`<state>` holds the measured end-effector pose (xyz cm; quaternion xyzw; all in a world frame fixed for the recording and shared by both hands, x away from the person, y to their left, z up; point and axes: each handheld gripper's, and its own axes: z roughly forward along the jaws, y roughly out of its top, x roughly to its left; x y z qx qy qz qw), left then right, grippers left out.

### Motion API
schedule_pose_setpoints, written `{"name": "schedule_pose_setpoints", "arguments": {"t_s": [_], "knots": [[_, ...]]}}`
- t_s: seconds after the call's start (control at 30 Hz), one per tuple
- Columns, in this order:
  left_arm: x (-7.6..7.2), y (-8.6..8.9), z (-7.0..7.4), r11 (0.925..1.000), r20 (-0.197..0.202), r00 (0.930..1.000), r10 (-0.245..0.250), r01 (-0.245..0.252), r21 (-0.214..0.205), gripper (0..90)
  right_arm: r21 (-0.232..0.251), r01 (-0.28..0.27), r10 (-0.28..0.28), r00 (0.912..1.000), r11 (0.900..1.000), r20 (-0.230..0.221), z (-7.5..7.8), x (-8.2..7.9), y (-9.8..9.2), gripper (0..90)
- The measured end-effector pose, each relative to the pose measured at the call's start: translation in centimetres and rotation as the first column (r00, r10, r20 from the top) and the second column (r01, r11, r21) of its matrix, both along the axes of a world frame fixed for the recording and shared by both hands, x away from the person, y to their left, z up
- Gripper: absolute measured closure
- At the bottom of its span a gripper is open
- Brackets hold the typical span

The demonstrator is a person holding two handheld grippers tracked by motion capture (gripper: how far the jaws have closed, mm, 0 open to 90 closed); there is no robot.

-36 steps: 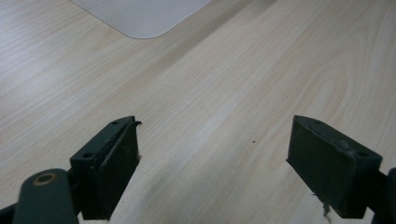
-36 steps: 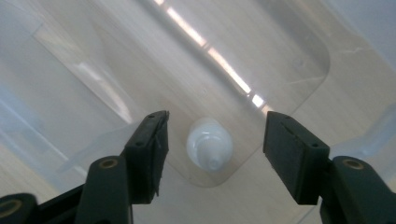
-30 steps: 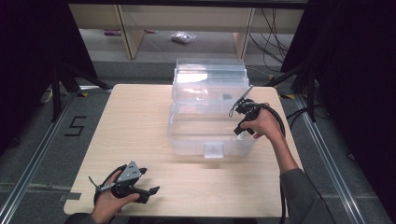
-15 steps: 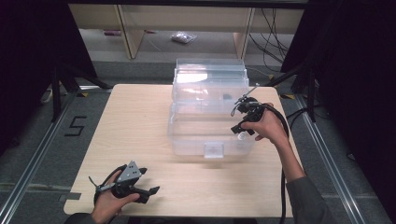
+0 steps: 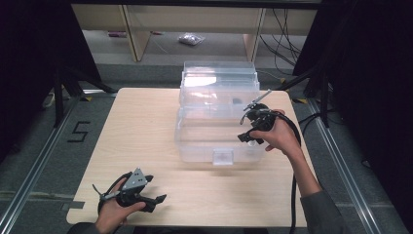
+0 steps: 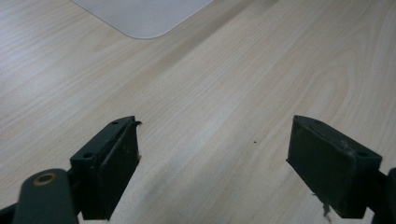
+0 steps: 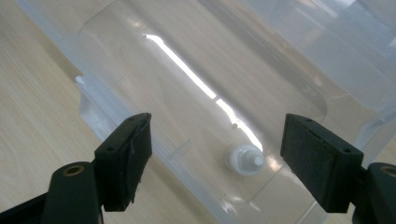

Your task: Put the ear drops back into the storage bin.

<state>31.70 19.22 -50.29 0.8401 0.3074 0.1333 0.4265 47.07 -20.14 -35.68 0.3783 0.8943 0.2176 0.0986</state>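
One clear plastic storage box [image 5: 219,117] sits on the far half of a pale wooden table [image 5: 146,126], its lid raised at the back. A small white cap-like piece [image 7: 243,160] lies on the box's floor near a corner, seen in the right gripper view between the two black jaws. The right gripper [image 5: 247,138], held in the person's right hand [image 5: 280,136], hovers over the box's near right corner with its jaws spread wide and nothing between them. The left gripper [image 5: 157,201] rests low at the table's near left edge, well apart from the box, in the person's left hand [image 5: 114,212]. Its jaws also stand wide apart over bare wood. Beyond the table, shelving stands on a grey floor.
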Motion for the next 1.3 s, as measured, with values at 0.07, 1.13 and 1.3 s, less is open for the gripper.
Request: {"name": "schedule_pose_setpoints", "arguments": {"t_s": [0.07, 1.13, 1.3], "knots": [[0.0, -0.1, 0.0, 0.9999, -0.001, 1.0000, 0.007, -0.007, -0.011, 15.9, 0.002, -0.007, 0.007, 1.0000, 1.0000, 0.004, 0.0, -0.1, -0.1, 25.7], [0.0, 0.1, 0.1, 0.9999, 0.002, 1.0000, -0.005, 0.005, 0.014, 15.9, 0.069, -0.062, 0.057, 0.9955, 0.9957, 0.076, 0.0, -3.6, 0.1, 24.7], [0.0, 0.0, 0.0, 1.0000, 0.002, 1.0000, 0.008, -0.008, -0.004, 15.9, 0.085, -0.074, 0.067, 0.9951, 0.9936, 0.072, -0.2, -4.2, 0.1, 24.5]]}}
